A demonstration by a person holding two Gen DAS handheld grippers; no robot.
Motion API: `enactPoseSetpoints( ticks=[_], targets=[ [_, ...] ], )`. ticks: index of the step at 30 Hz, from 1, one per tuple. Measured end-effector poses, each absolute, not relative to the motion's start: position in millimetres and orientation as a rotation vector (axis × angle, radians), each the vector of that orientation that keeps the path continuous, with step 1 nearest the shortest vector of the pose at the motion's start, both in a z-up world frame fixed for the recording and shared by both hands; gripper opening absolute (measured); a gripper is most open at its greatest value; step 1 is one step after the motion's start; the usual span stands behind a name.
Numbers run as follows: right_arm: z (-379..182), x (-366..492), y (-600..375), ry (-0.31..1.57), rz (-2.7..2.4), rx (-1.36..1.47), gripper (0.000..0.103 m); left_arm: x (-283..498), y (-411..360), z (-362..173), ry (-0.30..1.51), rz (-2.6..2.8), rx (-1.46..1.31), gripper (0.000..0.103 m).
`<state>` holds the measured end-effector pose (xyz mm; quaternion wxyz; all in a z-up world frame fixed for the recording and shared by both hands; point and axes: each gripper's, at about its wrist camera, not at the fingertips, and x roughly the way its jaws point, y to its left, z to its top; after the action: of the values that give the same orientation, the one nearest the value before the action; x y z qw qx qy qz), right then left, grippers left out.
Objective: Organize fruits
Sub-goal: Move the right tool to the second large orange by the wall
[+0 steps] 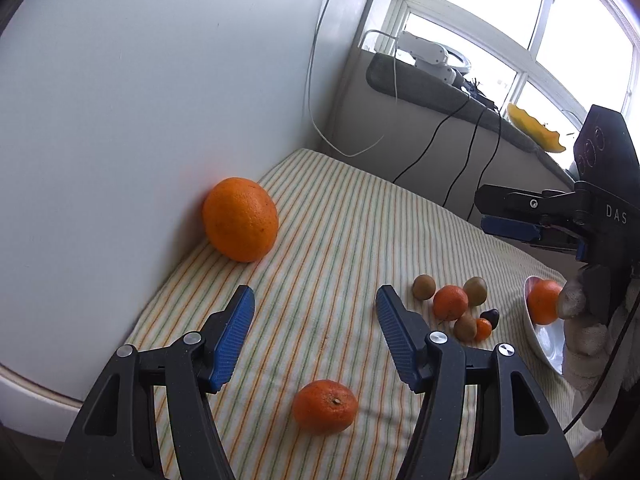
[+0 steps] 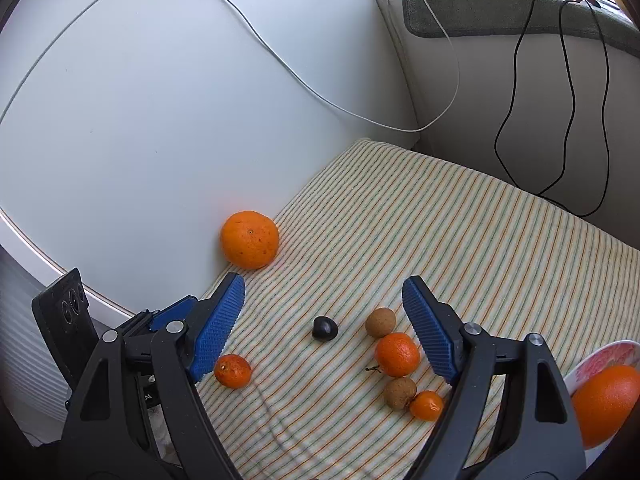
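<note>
Big orange (image 1: 240, 219) w/ pitted, speckled skin sits vs white wall; left claw (image 1: 315, 308) & right claw (image 2: 323, 296) both spread, empty.

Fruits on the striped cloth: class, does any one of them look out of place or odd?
The big orange sits alone against the white panel, apart from the small fruits. One orange is already in the bowl; the rest lie loose on the cloth. Nothing looks spilled or damaged.
</note>
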<state>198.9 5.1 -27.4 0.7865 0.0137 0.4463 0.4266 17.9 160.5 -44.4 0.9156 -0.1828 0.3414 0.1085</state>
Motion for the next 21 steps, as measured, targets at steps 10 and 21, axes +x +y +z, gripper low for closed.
enactPoseSetpoints(
  ticks=[10,21],
  targets=[
    [-62.7,220.8,81.6,1.069,1.051,0.053,0.084,34.9,185.2,-62.3,0.721,0.282,-0.366,0.063],
    [-112.9,245.0,149.3,1.221,1.144,0.157,0.078,58.2,202.4,-77.1,0.754,0.283,-0.374,0.063]
  ],
)
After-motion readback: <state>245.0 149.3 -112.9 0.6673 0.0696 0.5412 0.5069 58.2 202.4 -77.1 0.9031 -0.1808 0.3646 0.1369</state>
